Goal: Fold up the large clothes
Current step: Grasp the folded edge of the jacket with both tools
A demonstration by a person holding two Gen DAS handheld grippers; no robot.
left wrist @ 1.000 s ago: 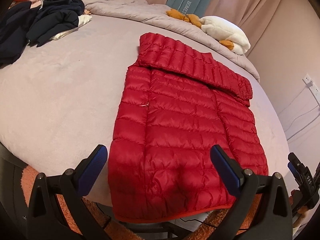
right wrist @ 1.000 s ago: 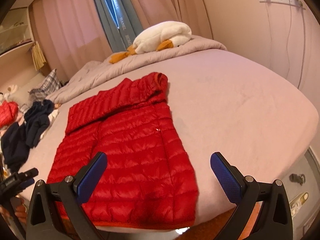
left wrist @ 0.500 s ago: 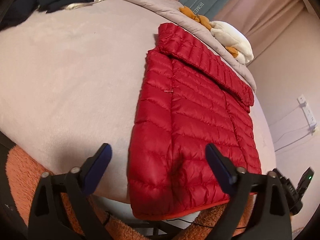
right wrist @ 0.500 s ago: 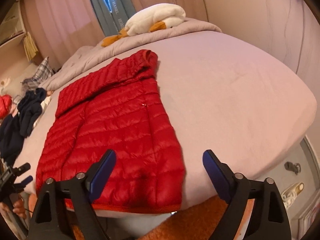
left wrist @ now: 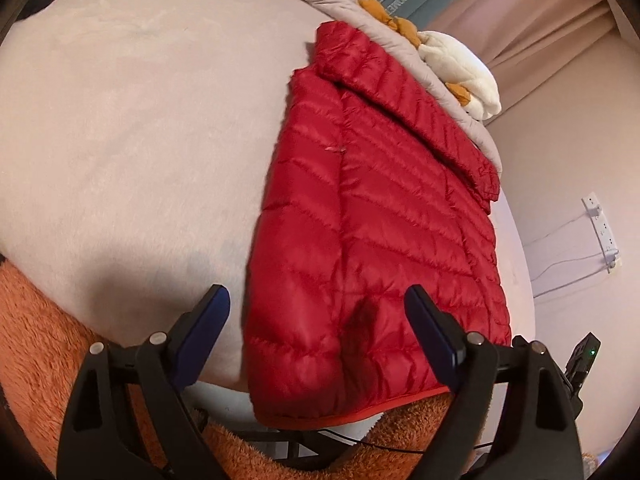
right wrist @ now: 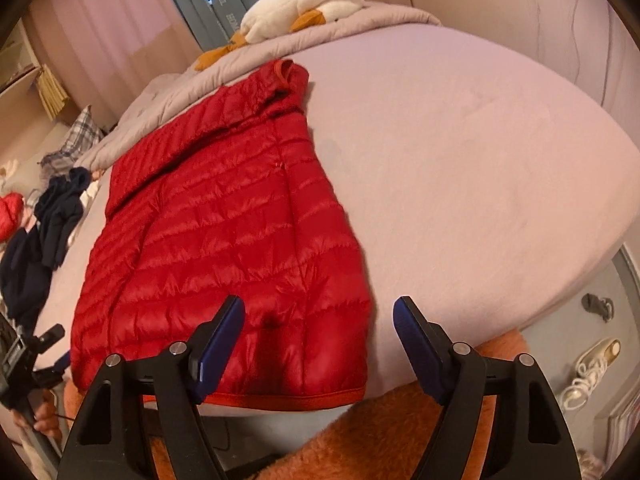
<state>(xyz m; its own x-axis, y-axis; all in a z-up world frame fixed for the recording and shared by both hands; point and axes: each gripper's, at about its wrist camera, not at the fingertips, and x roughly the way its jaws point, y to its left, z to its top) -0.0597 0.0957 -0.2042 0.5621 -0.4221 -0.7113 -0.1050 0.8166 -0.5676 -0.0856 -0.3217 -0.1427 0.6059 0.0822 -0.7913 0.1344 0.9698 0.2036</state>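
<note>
Red puffer jacket (left wrist: 372,216) flat on bed (left wrist: 132,120), hem just beyond both grippers (left (left wrist: 316,320) wide apart, right (right wrist: 320,332) closing, neither gripping)

A home bedroom: wide bed (right wrist: 460,152), curtains (right wrist: 104,40), plush duck (right wrist: 304,4).

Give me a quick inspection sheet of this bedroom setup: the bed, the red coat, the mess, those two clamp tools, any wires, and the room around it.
Surface: bed with a plain pale sheet, grey duvet bunched at the far end.
Job's things: red puffer jacket lying flat, a sleeve folded across its top, hem at the near edge.
Clutter: dark clothes heaped on the far side; plush goose on the duvet.
Grippers: left gripper open over the hem's left corner; right gripper closing over the right corner, not yet pressing it.
Cables: wires hang from a wall power strip.
Surroundings: curtains, shoes on the floor.
</note>
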